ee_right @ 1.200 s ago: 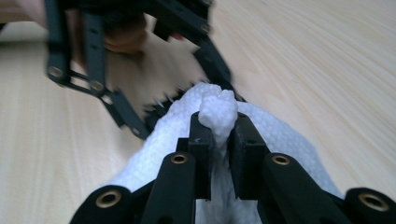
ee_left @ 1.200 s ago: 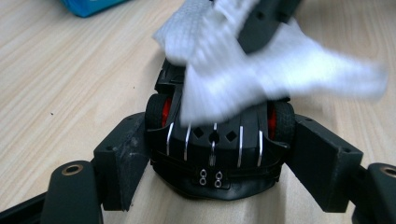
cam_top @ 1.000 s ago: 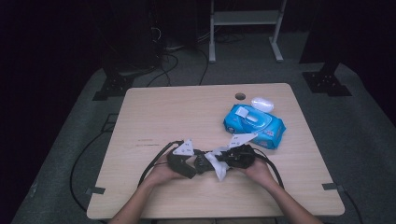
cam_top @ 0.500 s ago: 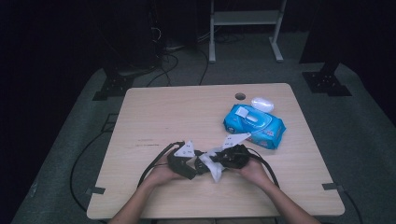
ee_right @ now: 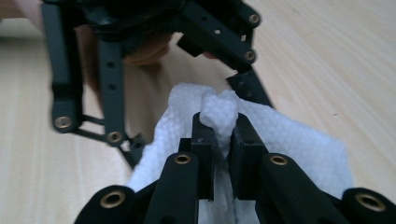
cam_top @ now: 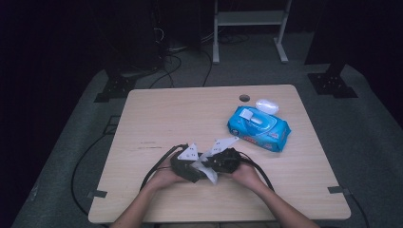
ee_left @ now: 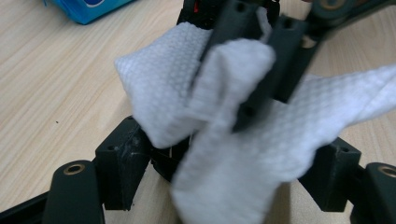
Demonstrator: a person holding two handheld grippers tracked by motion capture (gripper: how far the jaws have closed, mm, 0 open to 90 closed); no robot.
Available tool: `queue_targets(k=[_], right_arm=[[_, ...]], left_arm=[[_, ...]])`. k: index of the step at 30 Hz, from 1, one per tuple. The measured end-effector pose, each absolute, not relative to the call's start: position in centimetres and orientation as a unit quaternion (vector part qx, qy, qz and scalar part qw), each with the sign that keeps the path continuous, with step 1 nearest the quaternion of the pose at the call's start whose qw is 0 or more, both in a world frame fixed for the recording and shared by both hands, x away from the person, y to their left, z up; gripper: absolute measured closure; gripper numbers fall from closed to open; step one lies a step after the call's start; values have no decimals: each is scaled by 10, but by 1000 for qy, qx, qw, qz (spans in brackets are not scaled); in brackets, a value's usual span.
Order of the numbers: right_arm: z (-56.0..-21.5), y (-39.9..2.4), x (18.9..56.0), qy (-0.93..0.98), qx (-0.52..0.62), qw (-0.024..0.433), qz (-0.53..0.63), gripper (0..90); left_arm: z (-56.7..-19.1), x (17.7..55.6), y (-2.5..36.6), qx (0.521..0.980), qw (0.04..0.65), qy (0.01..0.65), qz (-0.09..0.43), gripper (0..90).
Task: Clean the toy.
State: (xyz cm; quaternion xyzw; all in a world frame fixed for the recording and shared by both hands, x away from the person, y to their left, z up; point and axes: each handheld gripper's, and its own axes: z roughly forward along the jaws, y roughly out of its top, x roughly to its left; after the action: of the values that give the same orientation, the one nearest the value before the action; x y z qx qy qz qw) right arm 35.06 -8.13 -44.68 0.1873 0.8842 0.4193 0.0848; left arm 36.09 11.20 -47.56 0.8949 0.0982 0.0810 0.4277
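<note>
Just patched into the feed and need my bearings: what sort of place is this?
Probably a recording studio or lab, not a home: a bare wooden table stands on grey carpet, cables trail over the dark floor behind it, and stand bases sit at its far corners.

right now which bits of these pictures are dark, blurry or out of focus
High view: the table is lit, the room around it nearly black. Left gripper view: the white wipe is sharp mid-frame, the near jaws and blue pack soft. Right gripper view: the right gripper is crisp on the wipe, the left gripper blurred.
</note>
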Motion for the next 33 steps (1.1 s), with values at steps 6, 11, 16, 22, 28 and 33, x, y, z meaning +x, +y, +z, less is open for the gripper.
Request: queue_targets(k=[6,11,16,22,28,33], right_arm=[[-446,-108,363,874,231,107,414,812],[-447,-97,363,870,238,94,422,816],[-447,-90,367,870,243,90,420,815],[-447,-124,370,863,269,111,412,815],[-446,-146,365,861,280,124,405,817],[-446,-142,359,862,274,118,410,819]], left_arm=[[-476,362,112,895,428,97,82,250],[-476,362,112,893,431,103,76,250],[-477,363,113,893,431,103,79,250],[-476,362,113,894,429,101,80,251],[-476,361,112,894,428,98,86,250],[-476,361,112,894,429,98,87,251]])
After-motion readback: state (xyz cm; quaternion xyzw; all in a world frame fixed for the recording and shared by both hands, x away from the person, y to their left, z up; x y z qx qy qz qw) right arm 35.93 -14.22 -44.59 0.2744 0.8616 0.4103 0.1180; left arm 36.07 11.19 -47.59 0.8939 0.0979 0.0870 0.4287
